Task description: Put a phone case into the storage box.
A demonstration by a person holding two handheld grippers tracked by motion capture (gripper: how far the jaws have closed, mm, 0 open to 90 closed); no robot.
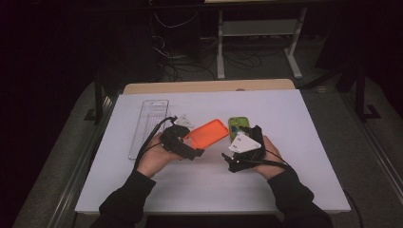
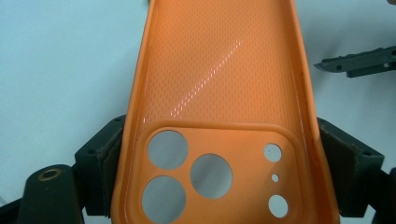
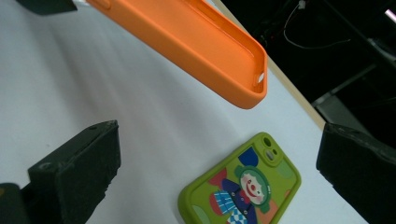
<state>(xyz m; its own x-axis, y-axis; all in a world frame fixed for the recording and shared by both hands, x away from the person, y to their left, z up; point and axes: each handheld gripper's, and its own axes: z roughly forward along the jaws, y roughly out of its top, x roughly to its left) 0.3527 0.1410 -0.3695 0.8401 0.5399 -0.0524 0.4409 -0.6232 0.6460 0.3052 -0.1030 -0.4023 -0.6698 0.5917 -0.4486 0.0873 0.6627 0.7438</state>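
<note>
An orange phone case (image 1: 209,133) is held just above the white table, and my left gripper (image 1: 191,142) is shut on its camera-cutout end. In the left gripper view the orange case (image 2: 219,70) runs away from me, inside face up, with my left gripper (image 2: 219,154) clamping its two long sides. A green phone case (image 1: 236,126) with a clown picture lies flat to the right. My right gripper (image 1: 241,145) hovers beside it. In the right gripper view the right gripper (image 3: 219,137) stands open, with the green case (image 3: 243,186) on the table between and below its jaws and the orange case (image 3: 187,42) ahead.
A clear plastic tray (image 1: 149,121) lies along the table's left side. A wooden strip (image 1: 209,86) runs behind the white table top (image 1: 214,185). Dark floor, cables and a desk frame lie beyond the far edge.
</note>
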